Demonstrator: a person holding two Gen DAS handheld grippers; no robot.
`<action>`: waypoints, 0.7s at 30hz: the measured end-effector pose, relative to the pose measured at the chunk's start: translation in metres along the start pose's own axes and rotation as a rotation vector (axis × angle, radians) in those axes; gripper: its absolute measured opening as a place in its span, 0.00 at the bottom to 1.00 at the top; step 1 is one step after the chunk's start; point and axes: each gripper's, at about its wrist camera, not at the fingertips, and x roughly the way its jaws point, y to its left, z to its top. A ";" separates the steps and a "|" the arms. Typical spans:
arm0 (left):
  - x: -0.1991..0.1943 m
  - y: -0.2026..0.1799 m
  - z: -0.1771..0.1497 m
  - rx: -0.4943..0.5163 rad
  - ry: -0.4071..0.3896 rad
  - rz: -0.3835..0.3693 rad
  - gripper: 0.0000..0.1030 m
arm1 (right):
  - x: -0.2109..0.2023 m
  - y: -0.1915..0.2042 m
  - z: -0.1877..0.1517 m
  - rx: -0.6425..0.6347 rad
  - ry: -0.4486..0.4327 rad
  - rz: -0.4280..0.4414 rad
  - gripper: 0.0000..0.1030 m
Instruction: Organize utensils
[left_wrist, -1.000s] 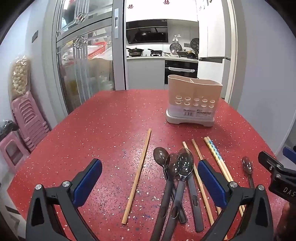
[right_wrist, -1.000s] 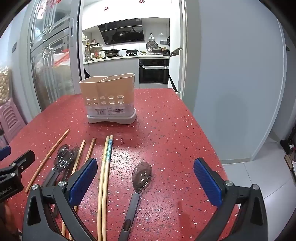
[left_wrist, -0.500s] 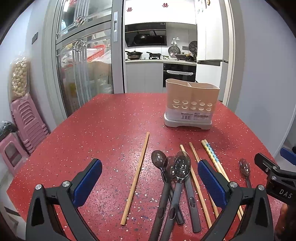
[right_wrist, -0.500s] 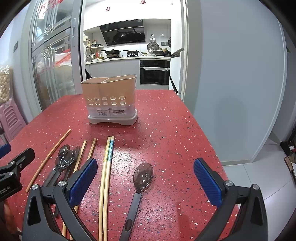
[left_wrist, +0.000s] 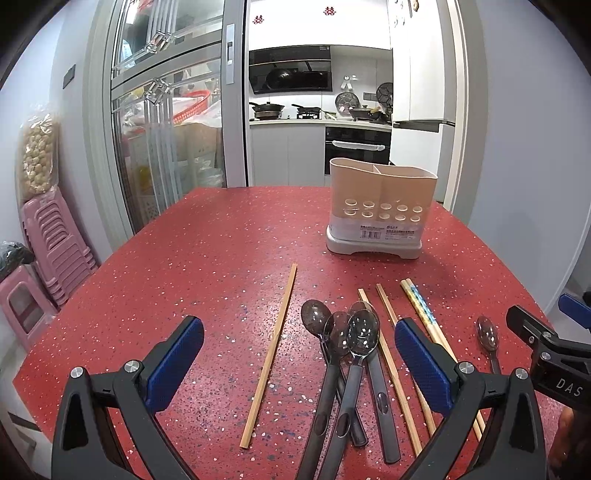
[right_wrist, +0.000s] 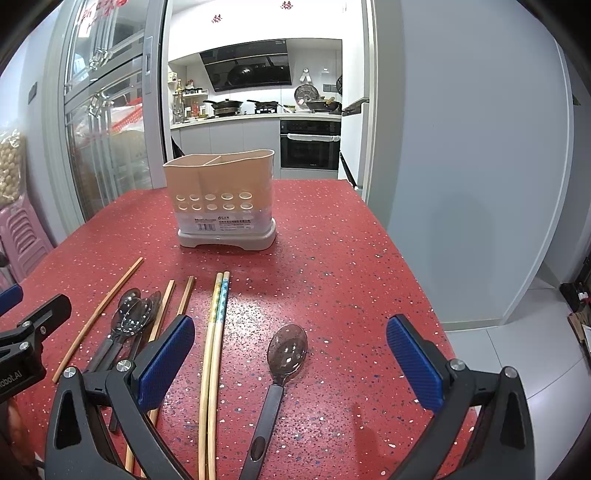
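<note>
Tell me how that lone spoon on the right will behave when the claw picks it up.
The lone spoon looks like thin plastic, so probably light and stiff. It lies flat on the table, leaving little to grip; its slim handle may slide or twist between the pads. The wider bowl end could tip it down if held far back.

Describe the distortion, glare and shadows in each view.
Left wrist view: fisheye bends the door frames, dark vignette in the corners, sharp focus; the beige plastic utensil holder casts a soft shadow rightward. Right wrist view: same bending; pale glare on the red speckled table beside the holder.
</note>
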 end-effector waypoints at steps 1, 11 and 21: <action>0.000 0.000 0.000 -0.001 0.000 0.000 1.00 | 0.000 0.000 0.000 0.000 0.000 0.000 1.00; 0.000 0.002 0.000 -0.005 0.002 0.004 1.00 | 0.000 0.001 0.000 0.000 -0.001 0.000 1.00; 0.000 0.002 0.000 -0.005 0.002 0.002 1.00 | -0.001 0.001 0.000 0.000 -0.003 0.001 1.00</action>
